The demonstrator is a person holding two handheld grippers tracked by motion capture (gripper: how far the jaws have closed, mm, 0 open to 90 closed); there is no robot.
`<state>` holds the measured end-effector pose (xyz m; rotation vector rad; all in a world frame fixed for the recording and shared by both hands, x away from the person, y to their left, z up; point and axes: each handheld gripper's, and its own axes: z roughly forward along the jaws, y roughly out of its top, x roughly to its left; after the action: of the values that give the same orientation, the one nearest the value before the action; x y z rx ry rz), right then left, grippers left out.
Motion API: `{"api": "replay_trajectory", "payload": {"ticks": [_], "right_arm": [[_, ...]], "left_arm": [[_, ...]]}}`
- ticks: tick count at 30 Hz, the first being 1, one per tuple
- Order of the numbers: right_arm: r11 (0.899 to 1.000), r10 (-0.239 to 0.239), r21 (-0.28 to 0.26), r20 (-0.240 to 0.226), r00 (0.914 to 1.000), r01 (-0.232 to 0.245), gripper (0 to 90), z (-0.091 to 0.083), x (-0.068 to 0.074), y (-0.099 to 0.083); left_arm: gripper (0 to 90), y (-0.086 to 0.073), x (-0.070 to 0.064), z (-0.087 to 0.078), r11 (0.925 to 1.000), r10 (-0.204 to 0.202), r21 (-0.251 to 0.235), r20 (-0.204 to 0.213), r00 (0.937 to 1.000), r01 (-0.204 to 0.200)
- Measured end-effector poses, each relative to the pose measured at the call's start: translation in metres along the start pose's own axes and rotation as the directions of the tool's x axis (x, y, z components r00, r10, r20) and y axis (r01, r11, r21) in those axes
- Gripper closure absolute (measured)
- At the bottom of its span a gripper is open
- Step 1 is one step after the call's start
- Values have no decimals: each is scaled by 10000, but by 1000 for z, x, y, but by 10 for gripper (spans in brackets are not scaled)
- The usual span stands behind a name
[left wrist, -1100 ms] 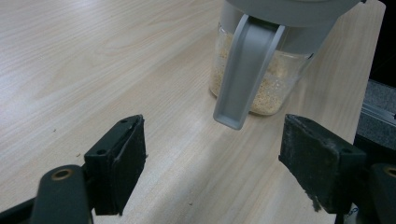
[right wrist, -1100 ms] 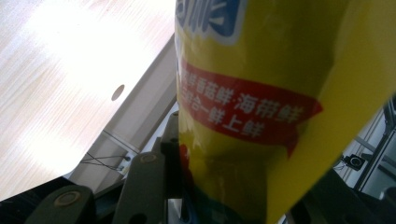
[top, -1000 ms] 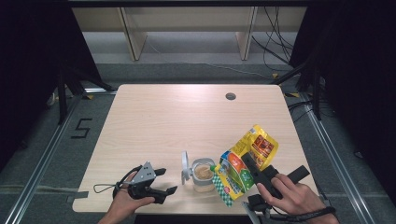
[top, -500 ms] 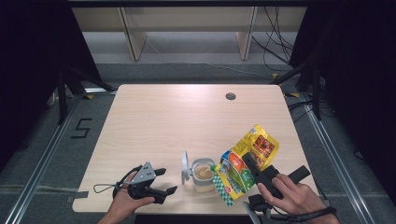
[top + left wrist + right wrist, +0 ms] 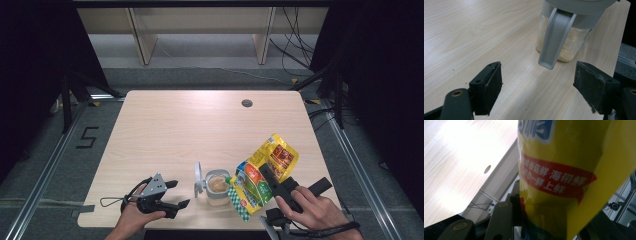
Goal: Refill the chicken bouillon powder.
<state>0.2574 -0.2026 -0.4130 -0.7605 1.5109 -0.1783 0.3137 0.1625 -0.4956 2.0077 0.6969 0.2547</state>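
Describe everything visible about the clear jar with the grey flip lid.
The jar stands upright near the table's front edge, between the two claws. Its clear wall looks like plastic or glass and shows pale tan granules filling most of it. The grey collar carries a flip lid, swung open to its side. The yellow pouch's lower end hangs at its mouth; contact is unclear.
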Motion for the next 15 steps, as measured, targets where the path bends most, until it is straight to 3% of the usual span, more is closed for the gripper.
{"api": "replay_trajectory", "payload": {"ticks": [5, 6, 7, 8, 15], "right_arm": [[10000, -38, -10, -13, 10000, 38, 631, 0, 0, 0], [10000, -39, -17, -2, 10000, 39, 631, 0, 0, 0], [10000, -22, -16, -3, 10000, 22, 631, 0, 0, 0], [10000, -31, -19, 0, 10000, 31, 631, 0, -1, 0], [10000, -36, -28, 18, 10000, 36, 631, 0, -1, 0]], "left_arm": [[219, 0, 0, 0, 10000, 26, 8, -31, 10000, -25], [219, 1, 2, 0, 9996, 268, 7, -29, 9996, -268], [220, 0, 0, 0, 10000, 0, -5, -23, 10000, 0], [219, 0, 1, 0, 9998, 209, -9, -12, 9998, -209], [219, 0, 1, 0, 9998, 206, -18, -16, 9998, -206]]}}
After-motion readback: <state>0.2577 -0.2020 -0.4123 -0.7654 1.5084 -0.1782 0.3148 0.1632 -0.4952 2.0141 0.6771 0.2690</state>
